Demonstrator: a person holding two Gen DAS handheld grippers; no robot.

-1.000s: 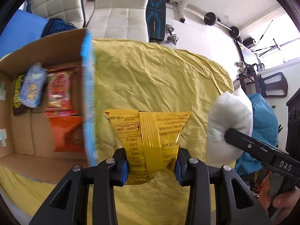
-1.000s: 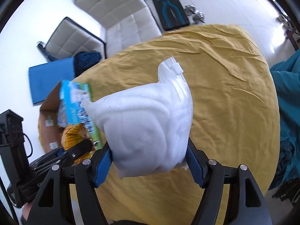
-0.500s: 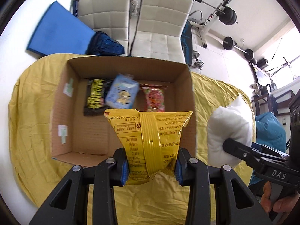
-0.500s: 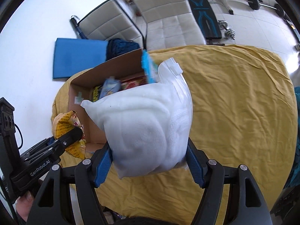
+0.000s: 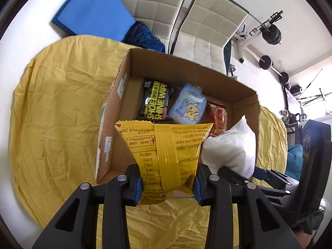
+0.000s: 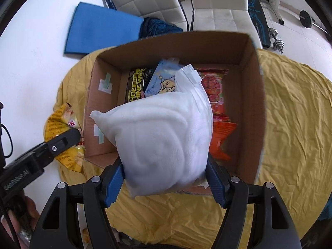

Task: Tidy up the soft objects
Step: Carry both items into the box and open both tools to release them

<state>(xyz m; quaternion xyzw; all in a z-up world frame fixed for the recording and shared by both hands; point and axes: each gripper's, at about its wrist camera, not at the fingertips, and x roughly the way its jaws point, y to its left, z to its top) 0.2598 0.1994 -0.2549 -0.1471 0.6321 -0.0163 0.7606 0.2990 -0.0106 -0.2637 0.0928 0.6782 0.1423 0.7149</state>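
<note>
My left gripper [image 5: 167,183] is shut on a yellow snack packet [image 5: 166,147], held above the near wall of an open cardboard box [image 5: 186,68]. My right gripper [image 6: 166,183] is shut on a white soft pack [image 6: 159,143], held over the near part of the same box [image 6: 255,112]. The white pack also shows in the left wrist view [image 5: 230,149], beside the yellow packet. The yellow packet shows in the right wrist view [image 6: 60,122], left of the box. In the box lie a black wipes pack [image 5: 155,99], a light blue pouch [image 5: 188,105] and red packets [image 6: 215,91].
The box stands on a table under a wrinkled yellow cloth [image 5: 54,108]. Two white chairs [image 5: 203,33] stand behind the table, with a blue mat [image 5: 93,10] and dark blue fabric [image 5: 143,35] on the floor. Gym weights [image 5: 271,35] lie at the far right.
Both grippers have swung left toward the box with their loads. The box has come to the middle of both views and the white pack now hangs over its opening.
</note>
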